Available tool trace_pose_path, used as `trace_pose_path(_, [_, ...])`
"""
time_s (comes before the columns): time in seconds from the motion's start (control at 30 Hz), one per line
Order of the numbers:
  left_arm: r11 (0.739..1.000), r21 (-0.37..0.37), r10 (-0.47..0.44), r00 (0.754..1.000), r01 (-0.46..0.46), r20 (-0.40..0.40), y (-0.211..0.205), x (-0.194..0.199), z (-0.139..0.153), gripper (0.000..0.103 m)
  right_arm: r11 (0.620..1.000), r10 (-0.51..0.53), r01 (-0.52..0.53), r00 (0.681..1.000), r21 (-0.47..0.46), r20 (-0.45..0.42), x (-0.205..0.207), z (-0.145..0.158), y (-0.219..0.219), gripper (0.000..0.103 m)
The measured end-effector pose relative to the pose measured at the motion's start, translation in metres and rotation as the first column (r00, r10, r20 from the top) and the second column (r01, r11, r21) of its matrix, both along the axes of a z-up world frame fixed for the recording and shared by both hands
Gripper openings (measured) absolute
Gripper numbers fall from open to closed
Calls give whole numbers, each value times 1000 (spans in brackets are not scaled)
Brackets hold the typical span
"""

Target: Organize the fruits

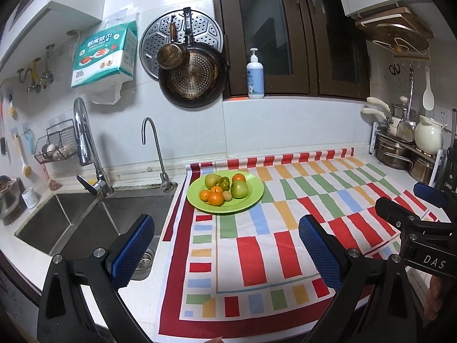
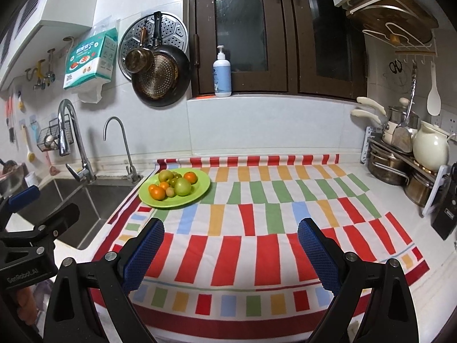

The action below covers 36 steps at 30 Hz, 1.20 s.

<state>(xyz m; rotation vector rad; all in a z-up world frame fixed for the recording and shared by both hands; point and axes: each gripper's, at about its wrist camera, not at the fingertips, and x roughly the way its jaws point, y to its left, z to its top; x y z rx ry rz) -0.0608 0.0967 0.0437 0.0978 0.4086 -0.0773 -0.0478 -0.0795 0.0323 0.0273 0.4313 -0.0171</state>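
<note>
Both hand-held grippers, left (image 1: 225, 253) and right (image 2: 231, 253), hover spread, well short of the fruit plate (image 2: 200, 190).

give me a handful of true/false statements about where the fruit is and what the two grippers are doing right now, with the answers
1. All the fruit sits on the green plate. True.
2. The left hand-held gripper is shut on an orange. False: its jaws are wide open and hold nothing.
3. The plate rests on the striped cloth, near the sink. True.
4. The right hand-held gripper is touching the plate. False: it is open, well short of the plate, above the cloth.
5. The plate holds only oranges. False: there are also a green apple, a pear and small green fruits.
</note>
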Motion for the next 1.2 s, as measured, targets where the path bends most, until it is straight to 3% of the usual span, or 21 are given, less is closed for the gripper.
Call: trace_pose_path(1.2, [1000,10,-7,1000,7,14,-14,-14,5,103,1000,-3,3,1000,6,13,-13,3,-14,95])
